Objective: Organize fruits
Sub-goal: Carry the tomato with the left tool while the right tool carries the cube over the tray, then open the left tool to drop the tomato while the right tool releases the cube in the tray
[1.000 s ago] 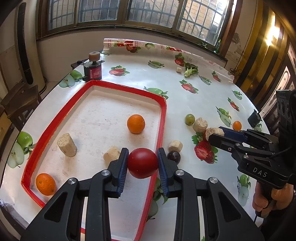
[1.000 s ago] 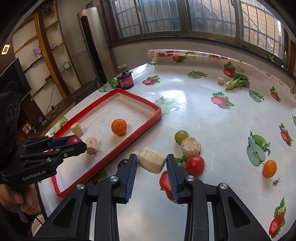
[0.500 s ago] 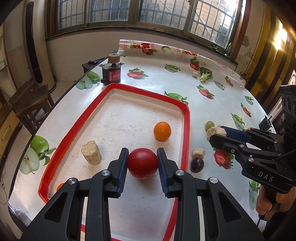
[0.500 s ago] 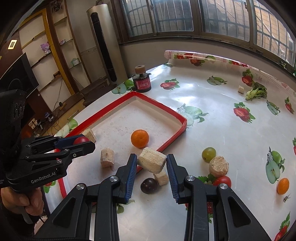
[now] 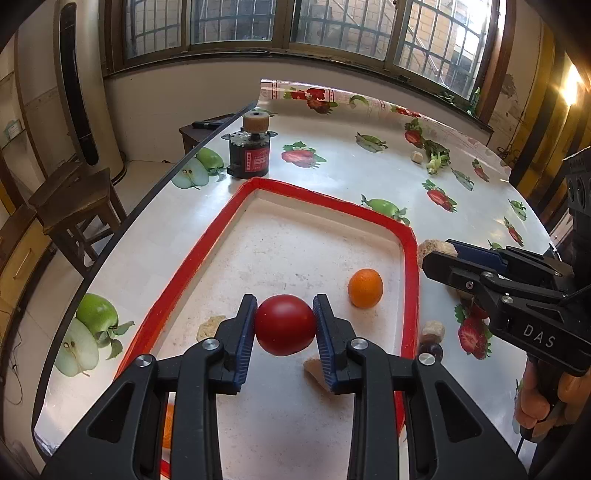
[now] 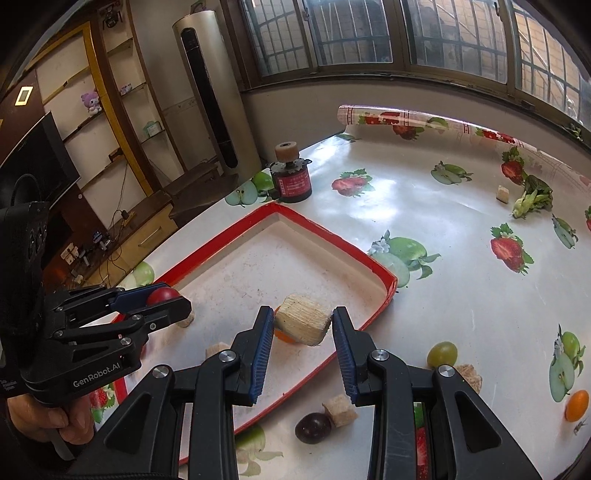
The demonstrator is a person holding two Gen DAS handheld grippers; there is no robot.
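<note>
One fruit-print tablecloth [image 6: 443, 295] under red-rimmed tray [image 5: 325, 206], barred windows [image 5: 332, 26] behind.

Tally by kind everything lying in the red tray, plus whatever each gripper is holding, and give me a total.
Oranges: 2, both in the red tray
Beige blocks: 3, with 2 in the tray and 1 in the right gripper
Red tomato: 1, in the left gripper
Total: 6
</note>
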